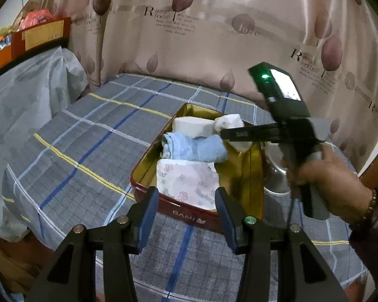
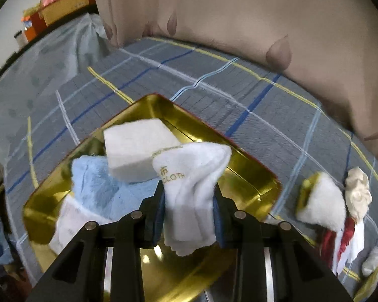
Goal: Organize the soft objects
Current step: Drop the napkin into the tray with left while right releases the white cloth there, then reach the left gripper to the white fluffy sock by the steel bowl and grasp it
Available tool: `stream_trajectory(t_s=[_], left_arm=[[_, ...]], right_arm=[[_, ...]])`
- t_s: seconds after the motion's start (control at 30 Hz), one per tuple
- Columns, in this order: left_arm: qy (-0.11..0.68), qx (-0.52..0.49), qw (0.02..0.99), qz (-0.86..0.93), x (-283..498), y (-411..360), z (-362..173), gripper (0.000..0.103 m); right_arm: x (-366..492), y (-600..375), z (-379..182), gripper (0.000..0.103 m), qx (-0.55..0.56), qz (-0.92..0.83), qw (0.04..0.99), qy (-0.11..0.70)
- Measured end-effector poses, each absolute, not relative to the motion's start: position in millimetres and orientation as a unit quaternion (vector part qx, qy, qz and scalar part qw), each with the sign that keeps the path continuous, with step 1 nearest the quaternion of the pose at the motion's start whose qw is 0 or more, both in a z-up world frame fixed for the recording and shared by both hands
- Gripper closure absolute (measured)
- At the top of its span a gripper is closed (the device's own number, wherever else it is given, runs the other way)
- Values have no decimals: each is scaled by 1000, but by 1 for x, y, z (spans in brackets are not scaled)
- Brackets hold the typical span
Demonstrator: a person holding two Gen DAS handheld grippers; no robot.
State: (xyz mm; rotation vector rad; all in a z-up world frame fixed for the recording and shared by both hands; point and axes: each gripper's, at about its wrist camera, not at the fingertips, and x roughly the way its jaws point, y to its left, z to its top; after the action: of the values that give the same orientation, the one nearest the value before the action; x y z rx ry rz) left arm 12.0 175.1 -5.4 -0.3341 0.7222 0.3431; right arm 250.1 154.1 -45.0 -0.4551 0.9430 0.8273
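A red tin with a gold inside (image 1: 148, 166) (image 2: 252, 166) sits on the plaid bed cover. In it lie a white folded block (image 1: 191, 125) (image 2: 136, 146), a blue towel (image 1: 194, 148) (image 2: 98, 183) and a floral white cloth (image 1: 186, 181) (image 2: 70, 219). My right gripper (image 2: 189, 214) is shut on a white cloth marked "CLOTH" (image 2: 191, 188) and holds it above the tin; it also shows in the left wrist view (image 1: 229, 136). My left gripper (image 1: 186, 214) is open and empty at the tin's near rim.
A Santa-style soft toy (image 2: 340, 209) lies on the cover to the right of the tin. A silver round lid (image 1: 274, 166) lies beside the tin. A printed curtain (image 1: 214, 37) hangs behind. Boxes (image 1: 37, 35) stand on a ledge at far left.
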Motion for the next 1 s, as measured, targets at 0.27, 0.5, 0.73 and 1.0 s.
stream_trajectory(t_s=[0.27,0.5,0.73,1.0], left_arm=[[349,-178,904,172,10,183,-10,56],[357,-158,903,179,13,178,-16,56],[366,-119,914,126,19,159,-17,56],[373,-104,921,40,50,131,8,53]], right_arm=[[246,162,-50,33,-207,371,802,419],[216,91,-6,17,-100,360,875,309],[182,-77,-18,8,-91,233,927,278],[197,-198,-54,8,-67,103,932,341]])
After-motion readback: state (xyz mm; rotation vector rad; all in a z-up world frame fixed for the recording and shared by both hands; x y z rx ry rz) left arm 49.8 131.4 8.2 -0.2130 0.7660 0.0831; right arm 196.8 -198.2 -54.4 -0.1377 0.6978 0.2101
